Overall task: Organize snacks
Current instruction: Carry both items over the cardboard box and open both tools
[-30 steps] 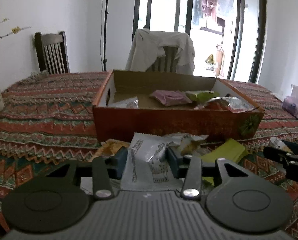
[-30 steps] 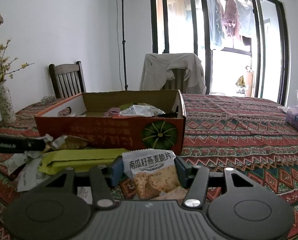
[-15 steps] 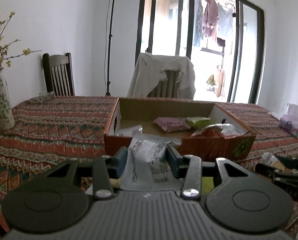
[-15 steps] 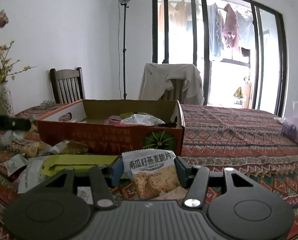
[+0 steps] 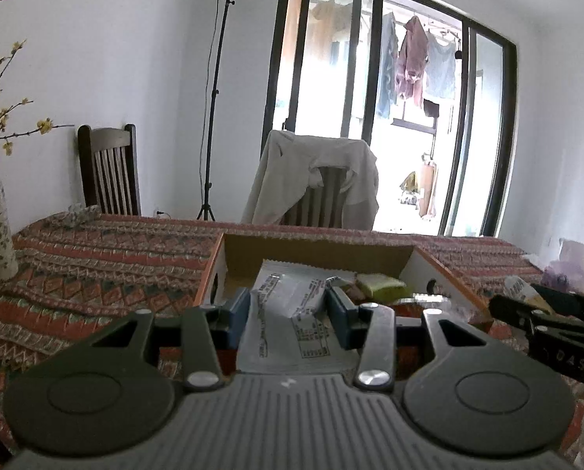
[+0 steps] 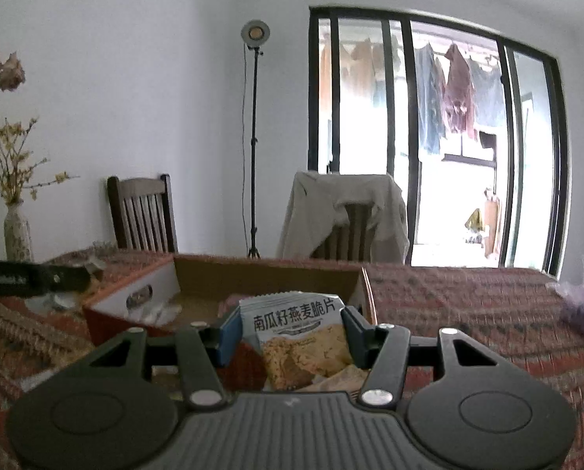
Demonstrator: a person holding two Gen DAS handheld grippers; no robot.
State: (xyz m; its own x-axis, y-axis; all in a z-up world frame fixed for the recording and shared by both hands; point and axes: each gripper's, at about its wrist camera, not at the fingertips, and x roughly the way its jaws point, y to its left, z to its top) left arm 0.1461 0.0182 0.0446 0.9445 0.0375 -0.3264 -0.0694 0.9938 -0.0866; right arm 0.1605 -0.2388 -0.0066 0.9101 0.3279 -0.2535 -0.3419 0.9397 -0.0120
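We have a white crinkled plastic snack packet with black print (image 5: 288, 313) clamped in the left hand-held gripper (image 5: 288, 311), and a white oat-crisp packet with Chinese lettering (image 6: 298, 337) clamped in the right hand-held gripper (image 6: 290, 337). Both are off the counter (image 6: 468, 313), ahead of the open orange cardboard box (image 6: 135, 301), probably for dropping in.

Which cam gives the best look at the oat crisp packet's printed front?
Right wrist: the oat crisp packet sits clamped in the right gripper, front print facing the lens. Left wrist shows only the right gripper's fingers at the edge, with no clear view of the packet.
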